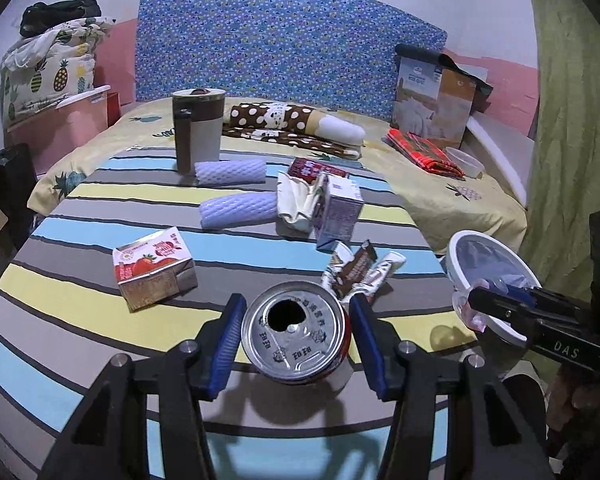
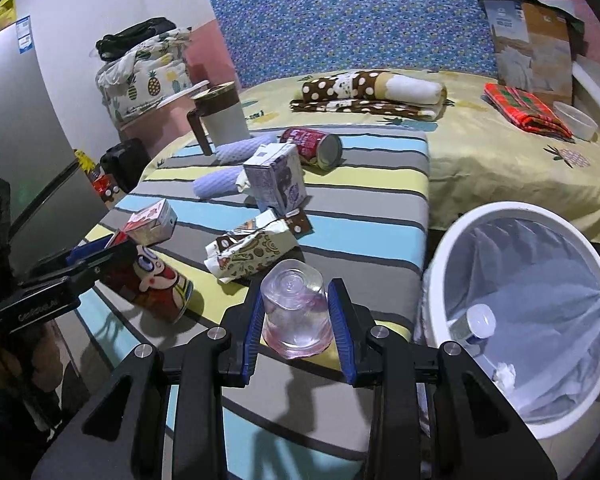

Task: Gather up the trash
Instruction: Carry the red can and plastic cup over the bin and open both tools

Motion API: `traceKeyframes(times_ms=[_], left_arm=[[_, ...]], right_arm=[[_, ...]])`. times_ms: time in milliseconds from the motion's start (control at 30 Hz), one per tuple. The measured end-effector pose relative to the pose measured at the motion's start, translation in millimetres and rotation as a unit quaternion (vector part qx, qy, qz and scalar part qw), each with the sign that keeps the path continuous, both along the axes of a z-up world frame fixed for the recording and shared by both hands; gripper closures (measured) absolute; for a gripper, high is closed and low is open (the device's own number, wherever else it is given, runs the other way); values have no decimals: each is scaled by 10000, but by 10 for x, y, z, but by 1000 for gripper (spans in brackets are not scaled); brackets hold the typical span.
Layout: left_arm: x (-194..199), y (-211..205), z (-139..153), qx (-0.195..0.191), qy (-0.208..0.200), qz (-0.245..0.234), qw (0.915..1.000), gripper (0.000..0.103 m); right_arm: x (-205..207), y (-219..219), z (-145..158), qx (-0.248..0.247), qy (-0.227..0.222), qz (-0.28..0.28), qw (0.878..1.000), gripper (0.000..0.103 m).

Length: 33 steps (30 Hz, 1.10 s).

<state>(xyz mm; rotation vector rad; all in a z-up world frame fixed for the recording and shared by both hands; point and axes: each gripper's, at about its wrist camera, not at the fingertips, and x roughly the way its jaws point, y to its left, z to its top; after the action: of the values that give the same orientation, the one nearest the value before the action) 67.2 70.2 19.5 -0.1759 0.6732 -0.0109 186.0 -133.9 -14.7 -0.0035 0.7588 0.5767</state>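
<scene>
A red cartoon-print can with an open silver top sits between the blue pads of my left gripper. It hangs tilted just above the striped bed cover, and the pads press its sides. An upturned clear plastic cup is clamped in my right gripper, left of the white bag-lined bin. That bin holds a white-capped bottle and a tissue. The left gripper with the can shows at the left of the right wrist view.
On the cover lie a strawberry carton, a purple carton, crumpled wrappers, a red can and two foam sleeves. A brown-and-white jug stands behind them. A dotted blanket and red cloth lie farther back.
</scene>
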Motion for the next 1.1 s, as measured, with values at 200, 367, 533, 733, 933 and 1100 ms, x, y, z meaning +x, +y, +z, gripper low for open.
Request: traceKeyframes(times_ms=[200,367,533,733,933,1100], left_arm=[[-18,-121,41,-47,-5,-136,9999,48],[3,-309,116,-44,-65,-368,9993,48],[112,-582,201,-42,-148,-705,9974,48],[283,-911,271,-91,-203,-1080,9939,48],[442,-1214,321,-142,-248,-1398,9898,48],[575,-1474,351,-134,-271,-1642,9860,48]], right_arm=[[-20,-133,28,41,-39,-162,9999,69],[-56,-310,84,81,-121,-385,9992,69],[-58,-573,123,98,-203,-703,9973,69],[-48,-916,149,113,-240,-1138,9932,69],[-37,-1193,107,145,-183,-1484,9887,69],[-13,-1321,80,186,-145,-1626,9864,69]])
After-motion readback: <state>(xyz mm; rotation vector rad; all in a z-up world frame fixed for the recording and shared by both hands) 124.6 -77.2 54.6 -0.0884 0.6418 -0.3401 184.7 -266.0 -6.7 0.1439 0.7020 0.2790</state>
